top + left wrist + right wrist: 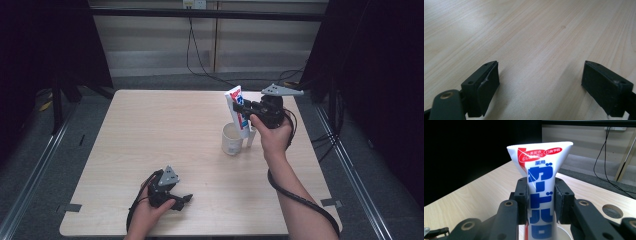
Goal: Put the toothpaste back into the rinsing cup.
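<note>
Pale wood-grain laminate table (150,145), rectangular with rounded corners, standing on grey floor between two metal floor rails (35,165); black curtains hang at both sides, and a beige panelled wall (150,40) runs behind with black cables (192,50) trailing down it.

Item, right half of table: small white cylindrical cup (232,139), upright.

Item: white squeeze tube with blue and red lettering (539,195), held above the cup, flat crimped end uppermost and lower end dipping toward the cup mouth; whether it touches the cup cannot be told.

Item: right gripper (540,202), black, two-jawed, pads pressed against both sides of the tube at mid-length. A black cable (295,195) runs down along the forearm.

Item: left gripper (540,85), black, resting low at the near-left part of the table, well apart from cup and tube; jaws spread wide with bare tabletop between them.
</note>
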`<state>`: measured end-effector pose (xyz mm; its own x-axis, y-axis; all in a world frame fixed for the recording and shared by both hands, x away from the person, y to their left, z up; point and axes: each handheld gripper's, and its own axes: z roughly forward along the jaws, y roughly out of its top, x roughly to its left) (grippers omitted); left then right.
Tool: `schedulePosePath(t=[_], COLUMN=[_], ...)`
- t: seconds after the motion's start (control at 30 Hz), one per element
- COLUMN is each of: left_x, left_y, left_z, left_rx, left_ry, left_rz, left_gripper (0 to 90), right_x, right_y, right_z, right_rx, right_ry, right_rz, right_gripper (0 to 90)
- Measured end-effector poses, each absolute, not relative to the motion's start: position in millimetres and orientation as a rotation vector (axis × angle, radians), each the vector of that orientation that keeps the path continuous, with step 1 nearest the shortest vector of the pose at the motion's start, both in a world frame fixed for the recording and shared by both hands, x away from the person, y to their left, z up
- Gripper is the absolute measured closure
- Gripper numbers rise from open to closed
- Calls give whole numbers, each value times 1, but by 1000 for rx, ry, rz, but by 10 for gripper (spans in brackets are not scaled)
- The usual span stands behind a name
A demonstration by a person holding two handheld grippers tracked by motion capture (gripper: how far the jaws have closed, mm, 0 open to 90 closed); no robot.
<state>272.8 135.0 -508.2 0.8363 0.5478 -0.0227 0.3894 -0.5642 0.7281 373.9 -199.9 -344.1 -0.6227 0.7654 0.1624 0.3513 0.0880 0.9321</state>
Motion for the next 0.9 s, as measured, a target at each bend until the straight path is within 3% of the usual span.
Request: schedulePosePath(t=[0.9], left_x=[273], left_y=[135], left_z=[-508], left_rx=[2240], left_ry=[683], left_rz=[261], left_gripper=[143], right_x=[392], right_y=[-191], right_z=[-350], right_rx=[1118], right_ry=[1983], right_rz=[1516], right_gripper=[680])
